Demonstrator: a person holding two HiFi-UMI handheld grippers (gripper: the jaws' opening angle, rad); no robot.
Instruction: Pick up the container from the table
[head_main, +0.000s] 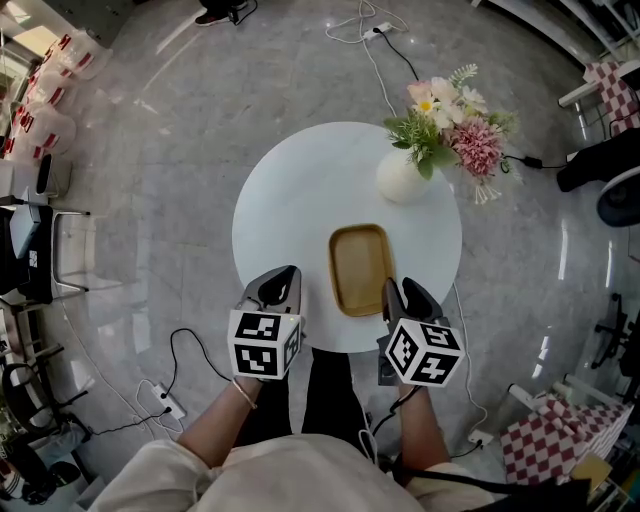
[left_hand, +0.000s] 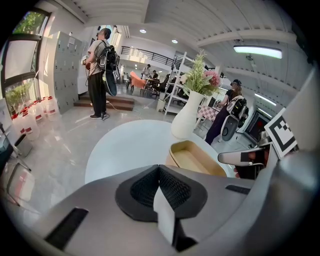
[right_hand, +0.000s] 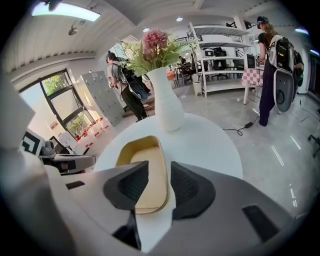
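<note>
The container (head_main: 361, 268) is a shallow tan tray with rounded corners, empty, lying near the front edge of the round white table (head_main: 290, 200). My right gripper (head_main: 393, 292) hovers at the tray's near right corner. In the right gripper view its jaws stand open (right_hand: 159, 172), with the container's (right_hand: 135, 155) right rim showing in the gap and not pressed by the pads. My left gripper (head_main: 283, 276) is over the table's front left edge, left of the tray, with nothing in it. In the left gripper view its pads (left_hand: 159, 172) meet, and the container (left_hand: 192, 157) lies ahead to the right.
A white vase (head_main: 400, 178) with pink and white flowers stands on the table's far right, just beyond the tray. Cables and a power strip (head_main: 165, 403) lie on the marble floor. People (left_hand: 98, 70) stand farther off, and checkered chairs (head_main: 545, 445) are at the right.
</note>
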